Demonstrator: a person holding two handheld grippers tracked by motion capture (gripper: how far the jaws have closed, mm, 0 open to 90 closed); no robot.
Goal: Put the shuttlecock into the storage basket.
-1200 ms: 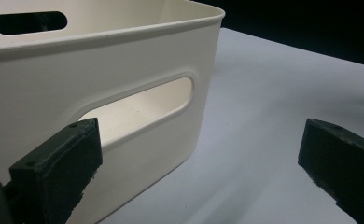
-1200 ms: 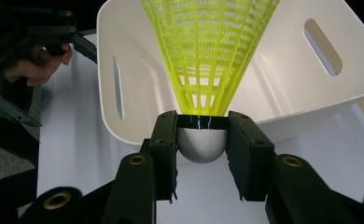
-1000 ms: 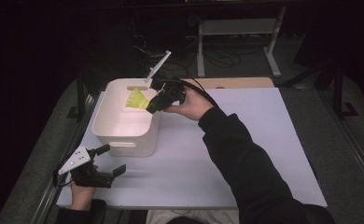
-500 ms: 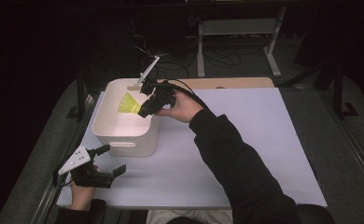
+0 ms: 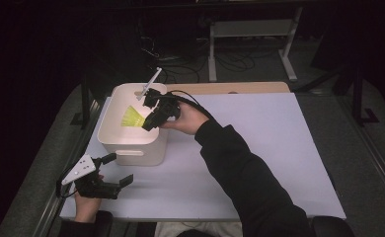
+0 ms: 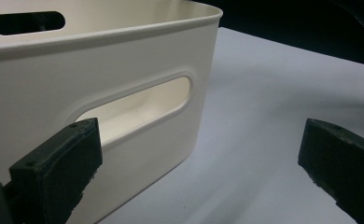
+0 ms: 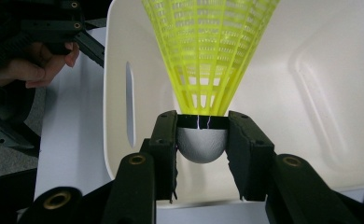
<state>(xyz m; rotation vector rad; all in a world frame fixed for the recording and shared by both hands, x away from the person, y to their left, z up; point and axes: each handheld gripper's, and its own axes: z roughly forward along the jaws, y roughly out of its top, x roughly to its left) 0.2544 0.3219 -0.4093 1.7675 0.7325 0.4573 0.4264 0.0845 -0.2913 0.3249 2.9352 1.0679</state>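
Observation:
A yellow plastic shuttlecock (image 5: 131, 118) (image 7: 208, 56) with a grey-white cork hangs over the open white bin (image 5: 112, 138). My right gripper (image 5: 150, 122) (image 7: 202, 140) is shut on the cork, with the skirt pointing away over the bin's inside (image 7: 311, 84). My left gripper (image 5: 112, 170) (image 6: 199, 163) rests low at the table's front left, just before the bin's near wall (image 6: 124, 60). Its jaws stand wide apart with nothing between them. The bin's handle slot (image 6: 138, 109) faces it.
The bin stands at the back left of a white table top (image 5: 259, 148). A wooden strip (image 5: 230, 88) runs along the far edge. Dark floor, cables and a metal stand (image 5: 252, 34) lie beyond. A black rail (image 5: 87, 98) stands left of the bin.
My right gripper has carried the shuttlecock leftward and lower, from over the bin's right rim to over its inside. The left gripper has stayed put.

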